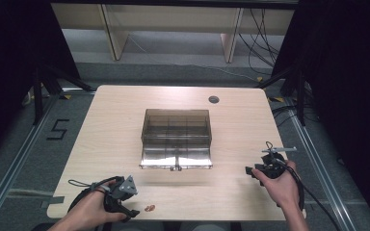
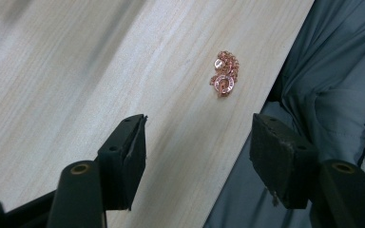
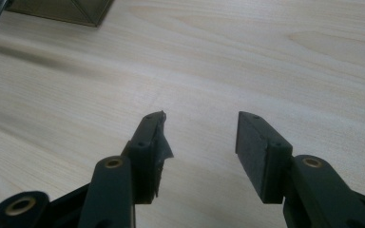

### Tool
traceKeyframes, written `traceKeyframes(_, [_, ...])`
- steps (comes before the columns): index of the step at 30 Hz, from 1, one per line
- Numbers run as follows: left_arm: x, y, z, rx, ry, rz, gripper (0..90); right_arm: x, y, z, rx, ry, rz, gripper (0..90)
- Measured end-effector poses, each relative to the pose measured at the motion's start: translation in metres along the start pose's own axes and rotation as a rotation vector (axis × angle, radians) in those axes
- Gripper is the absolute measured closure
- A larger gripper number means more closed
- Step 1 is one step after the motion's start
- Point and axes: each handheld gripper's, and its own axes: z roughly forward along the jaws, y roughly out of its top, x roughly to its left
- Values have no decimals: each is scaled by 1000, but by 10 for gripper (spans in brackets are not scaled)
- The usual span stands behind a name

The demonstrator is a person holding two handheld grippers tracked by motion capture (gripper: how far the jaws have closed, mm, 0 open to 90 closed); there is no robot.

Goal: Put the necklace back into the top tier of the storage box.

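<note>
Jaws apart over pale wooden table (image 1: 106, 125) — dark curtains (image 1: 9, 48) around.

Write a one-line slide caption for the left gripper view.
Open left tool hovers short of a rose-gold chain lying near the table's edge.

Lab: black curtains (image 1: 9, 57), floor cables (image 1: 262, 41)

Rose-gold chain (image 2: 224, 73) (bunched), near table edge (image 2: 271, 85)
</note>
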Motion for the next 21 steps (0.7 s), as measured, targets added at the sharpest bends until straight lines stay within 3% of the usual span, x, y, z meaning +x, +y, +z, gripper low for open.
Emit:
traceKeyframes(4, [-1,5,2,27,-3,0,356,0,0,0,-1,-3,-3,533])
traceKeyframes(7, [-2,10,4,21,-9,1,355,0,0,0,-1,6,-2,531])
traceKeyframes(9, [-2,14,6,36,-16,16,358,0,0,0,-1,7,-4,531])
traceKeyframes(15, [-1,24,13,105,-29,13,395,3,0,-2,15,6,12,530])
traceKeyframes(21, [-3,35,15,143,-37,38,431,1,0,0,-25,-17,-7,530])
